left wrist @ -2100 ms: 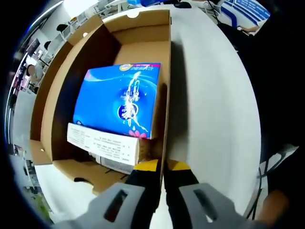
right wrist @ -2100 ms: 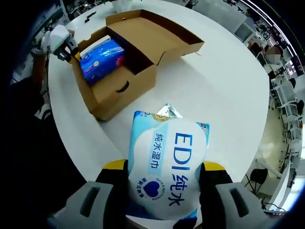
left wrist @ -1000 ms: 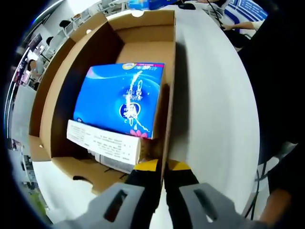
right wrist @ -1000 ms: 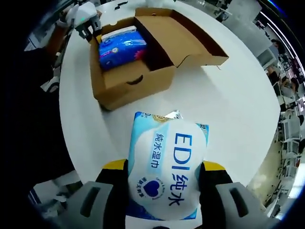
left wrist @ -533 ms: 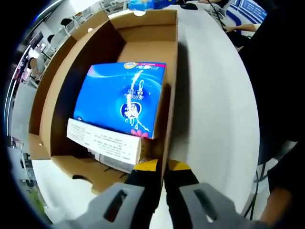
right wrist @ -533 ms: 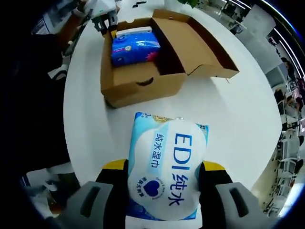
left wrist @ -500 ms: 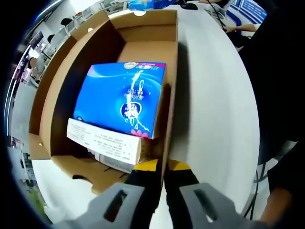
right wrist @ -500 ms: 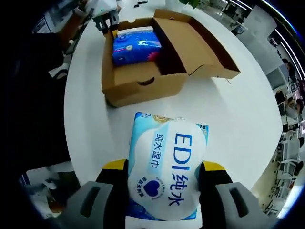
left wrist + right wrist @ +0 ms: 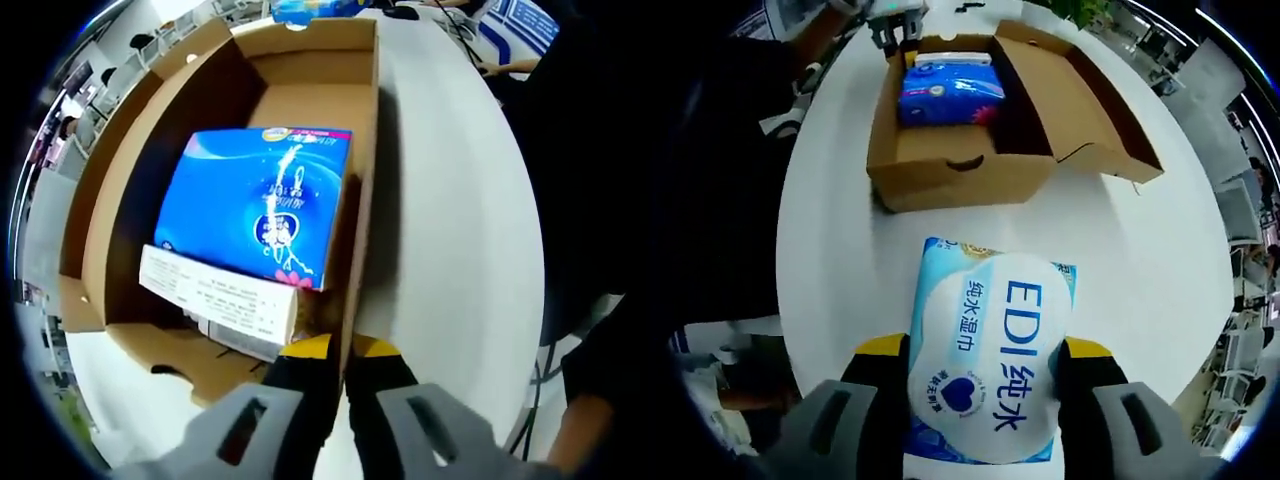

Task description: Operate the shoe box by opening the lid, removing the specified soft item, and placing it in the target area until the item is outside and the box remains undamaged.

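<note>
Right gripper view: we hold the pack of wet wipes (image 9: 988,365) between our right claw (image 9: 990,375)'s two yellow-tipped jaws, clenched on its sides, above the white worktop (image 9: 1160,260) and outside the shoe box (image 9: 960,170). The box stands farther along the worktop, its lid (image 9: 1080,100) folded open to one side. Inside it lies a blue pack (image 9: 948,92), and at the box's far end we see our left claw (image 9: 898,30) at the wall.

In the left gripper view, our left claw (image 9: 340,352) is closed on the thin cardboard side wall of the shoe box (image 9: 365,150), one jaw inside and one outside. The blue pack (image 9: 262,205) rests on the box floor just ahead of the jaws, with a white printed strip (image 9: 215,297) along its near edge. The worktop (image 9: 450,250) runs beside the box.
</note>
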Demonstrator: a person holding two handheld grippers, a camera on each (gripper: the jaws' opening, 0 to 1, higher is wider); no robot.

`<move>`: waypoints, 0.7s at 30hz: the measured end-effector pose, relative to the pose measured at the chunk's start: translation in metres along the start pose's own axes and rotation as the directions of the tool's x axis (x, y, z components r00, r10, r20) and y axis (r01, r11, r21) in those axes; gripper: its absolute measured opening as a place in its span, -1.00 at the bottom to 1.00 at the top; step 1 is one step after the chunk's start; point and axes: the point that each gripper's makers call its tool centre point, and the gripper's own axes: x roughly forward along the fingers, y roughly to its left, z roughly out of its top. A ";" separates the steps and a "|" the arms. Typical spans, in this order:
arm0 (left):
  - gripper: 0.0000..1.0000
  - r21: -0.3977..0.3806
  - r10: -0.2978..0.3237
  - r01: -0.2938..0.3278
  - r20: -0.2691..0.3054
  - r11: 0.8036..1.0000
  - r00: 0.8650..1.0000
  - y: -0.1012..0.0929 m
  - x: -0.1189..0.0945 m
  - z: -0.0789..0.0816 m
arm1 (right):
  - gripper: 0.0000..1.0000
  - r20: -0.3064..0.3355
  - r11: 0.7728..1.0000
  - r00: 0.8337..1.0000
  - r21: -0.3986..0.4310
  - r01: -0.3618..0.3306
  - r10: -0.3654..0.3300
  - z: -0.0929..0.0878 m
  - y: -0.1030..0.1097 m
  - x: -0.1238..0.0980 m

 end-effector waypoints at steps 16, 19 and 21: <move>-0.93 -0.011 -0.002 0.002 -0.009 1.000 1.000 0.000 0.000 0.000 | 0.17 -0.027 0.989 0.997 -0.127 -0.081 0.078 -0.019 0.017 0.028; -0.93 -0.014 -0.003 0.003 -0.011 1.000 1.000 0.000 0.000 0.000 | 0.17 -0.031 0.987 0.995 -0.132 -0.095 0.092 -0.023 0.021 0.033; -0.93 -0.016 -0.002 0.001 -0.015 1.000 1.000 0.000 0.000 0.000 | 0.18 -0.039 0.986 0.995 -0.137 -0.101 0.096 -0.027 0.022 0.037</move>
